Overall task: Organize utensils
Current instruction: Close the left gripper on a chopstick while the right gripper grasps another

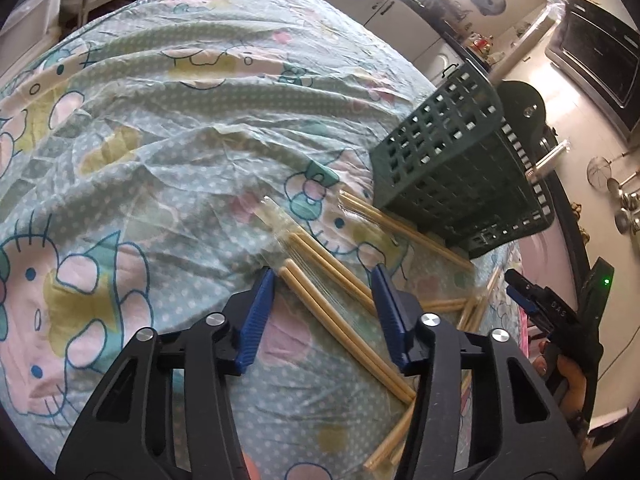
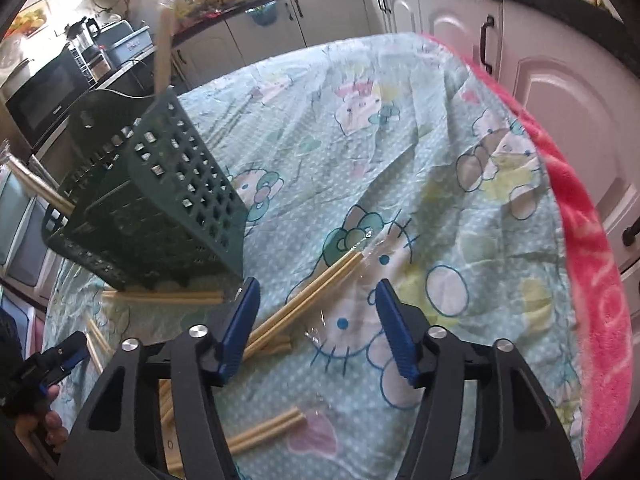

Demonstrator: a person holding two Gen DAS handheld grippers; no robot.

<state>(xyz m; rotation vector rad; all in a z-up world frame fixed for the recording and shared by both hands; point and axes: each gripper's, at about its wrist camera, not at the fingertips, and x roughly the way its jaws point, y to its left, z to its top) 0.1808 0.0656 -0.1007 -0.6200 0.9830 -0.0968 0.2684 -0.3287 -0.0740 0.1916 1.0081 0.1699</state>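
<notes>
The left claw [image 1: 324, 276] hangs low over the worktop [image 1: 160, 152], which is covered by a cartoon-cat cloth, its two blue fingers partly apart with a wrapped pair of chopsticks [image 1: 320, 300] lying on the cloth between them; the pads do not press on the sticks, so it holds nothing. Just beyond its right finger lies a second wrapped pair [image 1: 332, 268], and further ahead a third pair [image 1: 404, 232] runs up against the foot of one green basket [image 1: 448, 160], which stands ahead and to the right of the claw. More sticks lie crossed to the right, too jumbled to count. The right claw [image 2: 316, 292] is likewise half open and empty above the cloth; a wrapped pair [image 2: 308, 296] slants from behind its left finger toward the gap. One pair [image 2: 160, 296] lies by the basket [image 2: 160, 184] ahead-left of it, and another pair [image 2: 268, 428] lies below, nearer the handle. Two sticks stand in the basket. The other claw [image 2: 72, 348] shows at far left in a hand [image 2: 52, 428].
</notes>
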